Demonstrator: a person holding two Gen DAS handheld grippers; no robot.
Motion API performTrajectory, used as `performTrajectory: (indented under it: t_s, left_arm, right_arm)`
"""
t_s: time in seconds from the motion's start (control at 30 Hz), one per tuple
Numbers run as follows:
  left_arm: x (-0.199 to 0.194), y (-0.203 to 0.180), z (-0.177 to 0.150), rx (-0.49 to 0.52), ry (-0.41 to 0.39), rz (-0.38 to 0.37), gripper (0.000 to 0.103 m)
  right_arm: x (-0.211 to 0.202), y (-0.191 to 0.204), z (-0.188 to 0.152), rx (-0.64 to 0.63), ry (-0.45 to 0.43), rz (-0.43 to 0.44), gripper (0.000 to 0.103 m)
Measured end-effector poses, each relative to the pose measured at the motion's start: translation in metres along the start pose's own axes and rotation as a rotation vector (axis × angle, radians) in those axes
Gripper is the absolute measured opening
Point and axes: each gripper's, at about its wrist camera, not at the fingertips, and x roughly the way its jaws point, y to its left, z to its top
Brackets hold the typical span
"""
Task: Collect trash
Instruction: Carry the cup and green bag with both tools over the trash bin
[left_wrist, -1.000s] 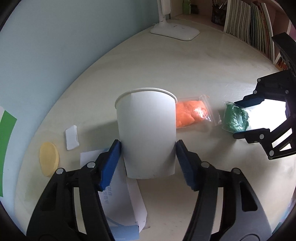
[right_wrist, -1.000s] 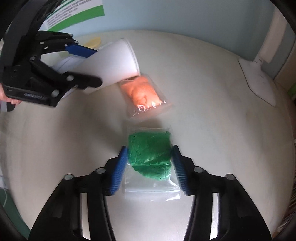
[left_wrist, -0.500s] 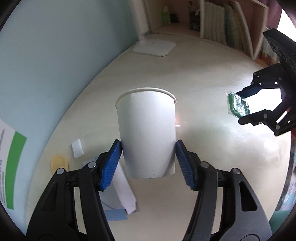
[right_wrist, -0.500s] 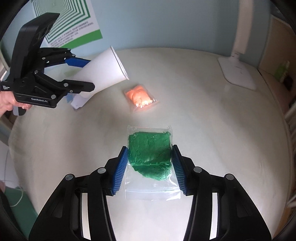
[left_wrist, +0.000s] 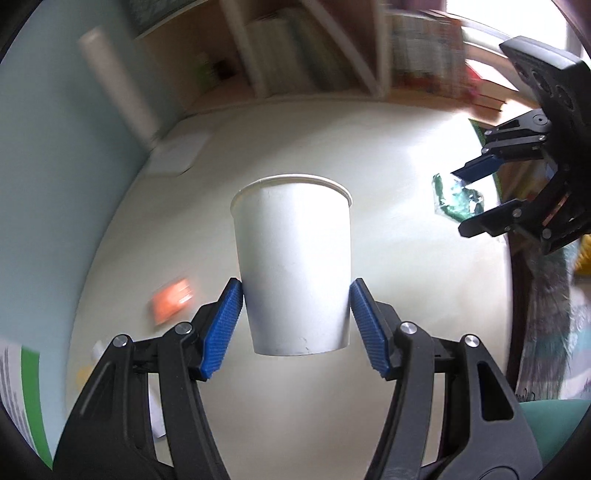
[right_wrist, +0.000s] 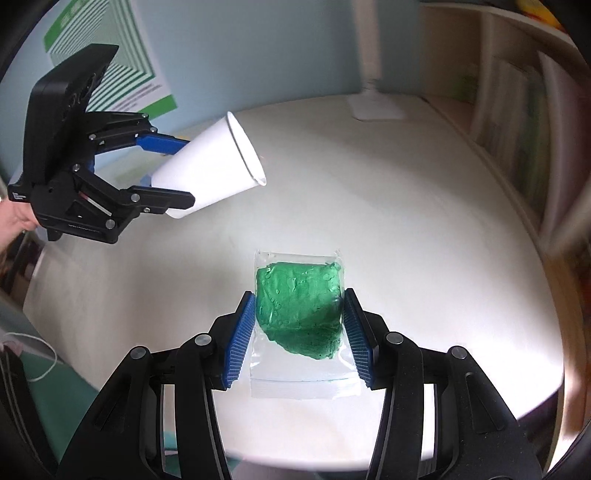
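My left tongs (left_wrist: 295, 321) grip a white paper cup (left_wrist: 293, 262) by its lower wall, the blue pads pressed on either side, rim pointing away from me; from the right wrist view the cup (right_wrist: 210, 166) is tilted on its side in the air above the counter (right_wrist: 406, 229). My right tongs (right_wrist: 299, 332) are clamped on a clear zip bag of green putty (right_wrist: 299, 306), the pads squeezing the green lump from both sides, the empty sealed end of the bag hanging toward me. Both are lifted clear of the pale counter.

On the counter below the cup lies an orange packet (left_wrist: 171, 301), badly blurred. Near the left fingers sit scraps of white paper (left_wrist: 157, 421) and something small and yellow (left_wrist: 82, 374), half hidden by the tongs. At the far end stands a white lamp base (right_wrist: 375, 109), its post cut off by the frame. A green-and-white poster (right_wrist: 107, 70) hangs on the blue wall. Bookshelves (left_wrist: 314, 51) behind the counter are smeared, so I cannot read their contents. A hand (right_wrist: 16, 218) holding the left tongs shows only at the frame's edge.
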Motion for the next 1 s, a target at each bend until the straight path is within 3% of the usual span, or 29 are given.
performTrajectory:
  t_s: [0.27, 0.63, 0.8, 1.0]
  left_arm:
    - [0.003, -0.115, 0.036, 0.187, -0.019, -0.147, 0.058]
    - [0.019, -0.253, 0.045, 0.4, 0.022, -0.319, 0.058]
    - [0.042, -0.29, 0.039, 0.459, 0.065, -0.372, 0.058]
    - [0.093, -0.335, 0.023, 0.472, 0.162, -0.414, 0.058]
  right_arm:
    - [-0.07, -0.034, -0.097, 0.183, -0.01, -0.085, 0.049]
    - [-0.127, -0.062, -0.232, 0.429, 0.003, -0.169, 0.049]
    - [-0.131, -0.069, -0.282, 0.533, 0.021, -0.185, 0.049]
    - [-0.103, -0.084, -0.335, 0.667, 0.049, -0.167, 0.049]
